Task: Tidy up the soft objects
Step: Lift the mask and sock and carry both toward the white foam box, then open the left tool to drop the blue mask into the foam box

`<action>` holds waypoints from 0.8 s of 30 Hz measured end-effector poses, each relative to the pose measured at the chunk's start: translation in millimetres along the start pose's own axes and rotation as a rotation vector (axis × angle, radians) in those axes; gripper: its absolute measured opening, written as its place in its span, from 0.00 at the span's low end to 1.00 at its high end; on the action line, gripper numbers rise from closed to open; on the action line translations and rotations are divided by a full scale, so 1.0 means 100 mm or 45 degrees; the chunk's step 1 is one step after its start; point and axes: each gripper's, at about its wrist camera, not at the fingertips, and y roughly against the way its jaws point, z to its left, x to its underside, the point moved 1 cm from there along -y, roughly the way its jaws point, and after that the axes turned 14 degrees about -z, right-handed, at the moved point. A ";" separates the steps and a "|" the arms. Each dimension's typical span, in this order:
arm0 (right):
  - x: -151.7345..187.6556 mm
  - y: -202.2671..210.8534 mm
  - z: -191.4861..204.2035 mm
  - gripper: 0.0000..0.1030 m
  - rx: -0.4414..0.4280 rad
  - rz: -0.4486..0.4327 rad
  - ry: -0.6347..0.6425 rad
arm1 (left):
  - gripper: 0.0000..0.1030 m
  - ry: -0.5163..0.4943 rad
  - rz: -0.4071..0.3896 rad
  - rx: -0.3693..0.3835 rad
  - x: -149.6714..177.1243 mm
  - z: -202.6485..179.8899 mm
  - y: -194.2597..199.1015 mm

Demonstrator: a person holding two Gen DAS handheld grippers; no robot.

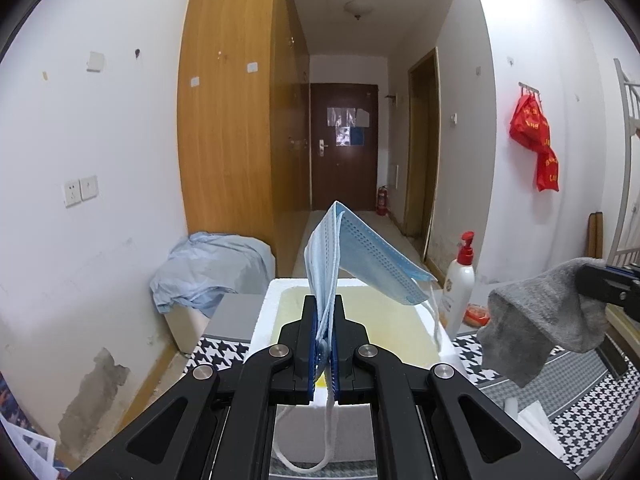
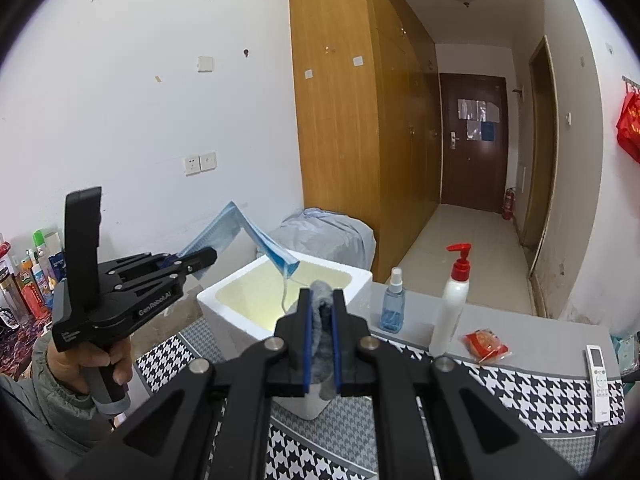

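My left gripper point(image 1: 325, 304) is shut on a blue face mask point(image 1: 360, 256); it holds the mask over the open white foam box point(image 1: 264, 312). The mask folds over and hangs to the right, its ear loops dangling. My right gripper point(image 2: 321, 300) is shut on a grey sock point(image 2: 322, 320), held just in front of the foam box point(image 2: 216, 300). In the left wrist view the sock point(image 1: 544, 320) hangs at the right from the right gripper point(image 1: 600, 284). In the right wrist view the left gripper point(image 2: 200, 260) with the mask point(image 2: 256, 240) is at the left, above the box.
A houndstooth cloth point(image 2: 500, 384) covers the table. On it stand a white pump bottle point(image 2: 452, 308), a blue spray bottle point(image 2: 392, 308), a red packet point(image 2: 486, 342) and a white remote point(image 2: 600, 380). A blue-covered bin point(image 1: 212, 272) stands beyond the table.
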 end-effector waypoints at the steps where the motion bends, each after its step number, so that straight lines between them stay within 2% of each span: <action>1: 0.00 -0.01 0.00 0.10 0.003 0.000 -0.002 | 0.05 -0.001 0.004 -0.001 0.01 0.00 -0.03; 10: 0.01 -0.13 0.01 0.10 0.027 0.012 -0.003 | 0.05 -0.004 0.090 0.013 0.12 0.05 -0.35; 12: 0.00 -0.13 0.01 0.10 0.032 0.011 -0.004 | 0.08 -0.008 0.098 0.016 0.13 0.06 -0.38; 14: -0.01 -0.14 0.01 0.10 0.038 0.013 -0.009 | 0.21 -0.005 0.102 0.019 0.13 0.07 -0.40; 16: -0.01 -0.15 0.02 0.10 0.047 0.018 -0.009 | 0.63 0.014 0.092 0.025 0.13 0.10 -0.39; 17: -0.02 -0.15 0.02 0.10 0.049 0.020 -0.007 | 0.68 0.029 0.077 0.021 0.11 0.13 -0.37; 20: -0.02 -0.17 0.05 0.10 0.049 0.020 -0.003 | 0.76 0.042 0.041 -0.004 0.08 0.21 -0.30; 21: -0.03 -0.18 0.05 0.10 0.050 0.021 -0.001 | 0.87 0.039 0.033 -0.017 0.06 0.21 -0.29; 22: -0.04 -0.19 0.07 0.10 0.049 0.021 0.002 | 0.94 0.034 0.021 -0.032 0.06 0.23 -0.27; 24: -0.06 -0.21 0.09 0.10 0.048 0.022 0.009 | 0.96 0.023 0.001 -0.045 0.05 0.25 -0.21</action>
